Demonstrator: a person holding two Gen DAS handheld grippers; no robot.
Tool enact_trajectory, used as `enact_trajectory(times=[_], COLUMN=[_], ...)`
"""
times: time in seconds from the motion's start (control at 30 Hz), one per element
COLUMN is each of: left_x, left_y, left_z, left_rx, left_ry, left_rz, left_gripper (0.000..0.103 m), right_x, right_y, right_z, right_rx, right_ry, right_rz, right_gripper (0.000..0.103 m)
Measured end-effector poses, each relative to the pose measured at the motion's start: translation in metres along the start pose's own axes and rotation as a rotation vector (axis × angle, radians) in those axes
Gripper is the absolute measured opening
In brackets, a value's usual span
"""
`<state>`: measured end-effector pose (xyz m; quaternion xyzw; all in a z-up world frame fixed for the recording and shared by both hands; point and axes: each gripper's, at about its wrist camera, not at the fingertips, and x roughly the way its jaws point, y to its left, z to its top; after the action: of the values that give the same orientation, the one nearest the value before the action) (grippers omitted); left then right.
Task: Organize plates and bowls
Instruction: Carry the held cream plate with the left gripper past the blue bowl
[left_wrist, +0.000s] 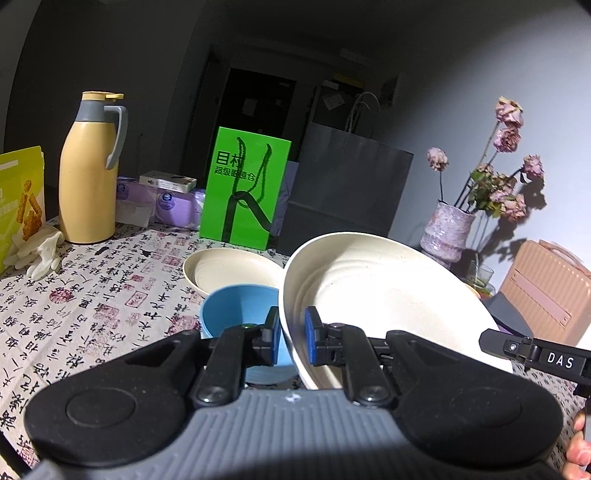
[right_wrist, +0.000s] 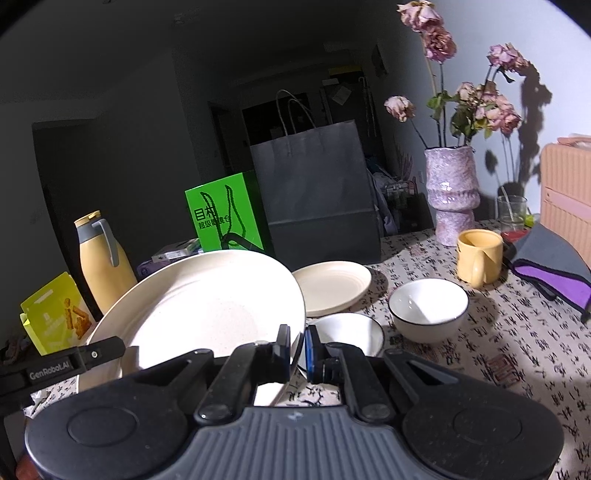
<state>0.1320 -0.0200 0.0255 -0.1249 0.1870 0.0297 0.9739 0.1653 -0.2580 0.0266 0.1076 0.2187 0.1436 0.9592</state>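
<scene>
A large cream plate (left_wrist: 388, 295) hangs tilted above the table, held at both sides. My left gripper (left_wrist: 292, 334) is shut on its left rim. My right gripper (right_wrist: 297, 347) is shut on its right rim; the plate (right_wrist: 207, 310) fills the left of the right wrist view. A blue bowl (left_wrist: 236, 306) sits under the left gripper. A smaller cream plate (left_wrist: 232, 271) lies behind it, also in the right wrist view (right_wrist: 332, 286). Two white black-rimmed bowls (right_wrist: 428, 308) (right_wrist: 351, 332) sit to the right.
A yellow thermos (left_wrist: 90, 170), green bag (left_wrist: 245, 188), grey paper bag (right_wrist: 317, 199), vase of dried flowers (right_wrist: 450, 192), yellow mug (right_wrist: 478, 254), snack pouch (left_wrist: 20, 199), a glass (right_wrist: 511, 212) and a pink case (left_wrist: 546, 291) ring the patterned tablecloth (left_wrist: 92, 306).
</scene>
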Motion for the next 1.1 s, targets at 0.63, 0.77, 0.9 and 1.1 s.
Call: enact_trajectory(times=[0.63, 0.77, 0.9, 1.1], left_x=[-0.009, -0.008, -0.005, -0.002], left_y=[-0.023, -0.024, -0.023, -0.022], left_z=[-0.034, -0.043, -0.051, -0.061], left_rx=[0.058, 0.065, 0.067, 0.074], left_ry=[0.037, 0.053, 0.076, 0.102], left_rz=[-0.032, -0.037, -0.040, -0.045], left_gripper=[0.013, 0.013, 0.013, 0.013], right_x=[-0.022, -0.023, -0.023, -0.023], right_y=[-0.032, -0.038, -0.043, -0.047], right_z=[-0.037, -0.045, -0.052, -0.060], right_rx=[0.045, 0.052, 0.062, 0.063], right_ry=[0.026, 0.037, 0.050, 0.061], right_rz=[-0.032, -0.036, -0.037, -0.044], right_gripper=[0.008, 0.008, 0.008, 0.008])
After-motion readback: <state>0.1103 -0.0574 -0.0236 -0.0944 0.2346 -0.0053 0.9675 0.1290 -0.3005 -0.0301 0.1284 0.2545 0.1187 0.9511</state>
